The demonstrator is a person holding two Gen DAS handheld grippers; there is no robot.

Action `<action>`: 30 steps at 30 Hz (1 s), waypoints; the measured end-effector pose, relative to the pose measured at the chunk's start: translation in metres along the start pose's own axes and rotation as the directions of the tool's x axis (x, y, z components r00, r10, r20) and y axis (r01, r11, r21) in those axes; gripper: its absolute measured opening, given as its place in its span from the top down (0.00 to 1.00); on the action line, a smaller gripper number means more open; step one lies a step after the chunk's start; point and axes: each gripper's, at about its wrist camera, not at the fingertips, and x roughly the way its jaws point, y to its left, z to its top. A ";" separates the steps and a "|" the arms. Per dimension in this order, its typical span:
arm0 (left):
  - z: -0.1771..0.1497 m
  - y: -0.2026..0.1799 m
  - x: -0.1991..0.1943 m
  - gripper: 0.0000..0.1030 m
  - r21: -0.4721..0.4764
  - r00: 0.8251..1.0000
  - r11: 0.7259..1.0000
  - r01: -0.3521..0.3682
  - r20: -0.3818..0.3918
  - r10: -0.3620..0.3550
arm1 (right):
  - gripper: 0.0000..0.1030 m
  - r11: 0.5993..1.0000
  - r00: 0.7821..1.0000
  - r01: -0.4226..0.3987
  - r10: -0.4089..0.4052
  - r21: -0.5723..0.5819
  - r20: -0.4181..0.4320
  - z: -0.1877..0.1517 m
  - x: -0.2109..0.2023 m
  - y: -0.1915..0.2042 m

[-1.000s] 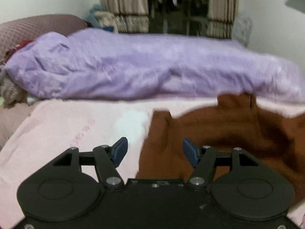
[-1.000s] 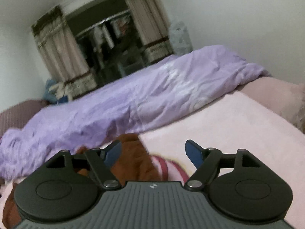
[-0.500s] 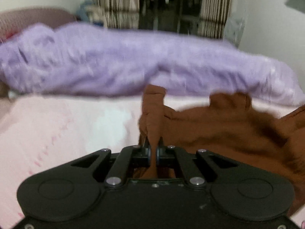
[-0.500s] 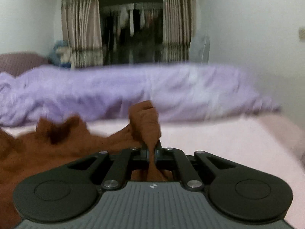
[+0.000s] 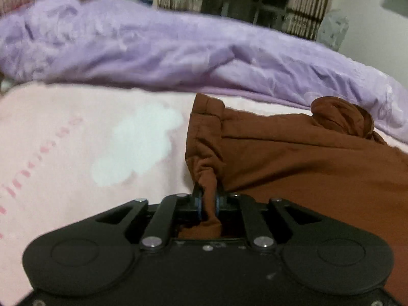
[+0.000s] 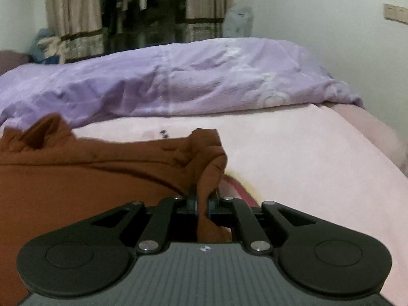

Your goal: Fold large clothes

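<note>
Brown garment (image 5: 293, 158) on pink bedsheet (image 5: 76, 140), left gripper (image 5: 208, 202) and right gripper (image 6: 202, 205) each pinching a bunched edge

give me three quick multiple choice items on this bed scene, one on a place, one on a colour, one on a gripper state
1. Where does the purple duvet lie?
A. behind the garment
B. under the garment
C. on the floor

2. What colour is the garment?
A. grey
B. brown
C. green

3. How is the left gripper?
A. wide open
B. shut on nothing
C. shut on the garment

Answers:
1 A, it stretches across the pink sheet beyond the cloth.
2 B, rust brown in both views.
3 C, a bunched fold sits pinched between its pads.
</note>
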 end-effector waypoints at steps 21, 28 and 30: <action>-0.049 0.028 -0.106 0.32 -0.071 0.982 0.987 0.145 -0.109 -0.152 | 0.05 0.968 0.965 -0.223 0.236 0.117 -0.116 -0.026 -0.080 -0.062; -0.046 0.029 -0.082 0.00 -0.139 0.973 0.976 0.166 -0.140 -0.185 | 0.00 0.943 0.936 -0.277 0.308 0.183 -0.169 -0.033 -0.059 -0.075; -0.048 0.023 -0.077 0.17 -0.133 0.972 0.978 0.162 -0.151 -0.181 | 0.00 0.931 0.922 -0.305 0.341 0.199 -0.183 -0.038 -0.043 -0.081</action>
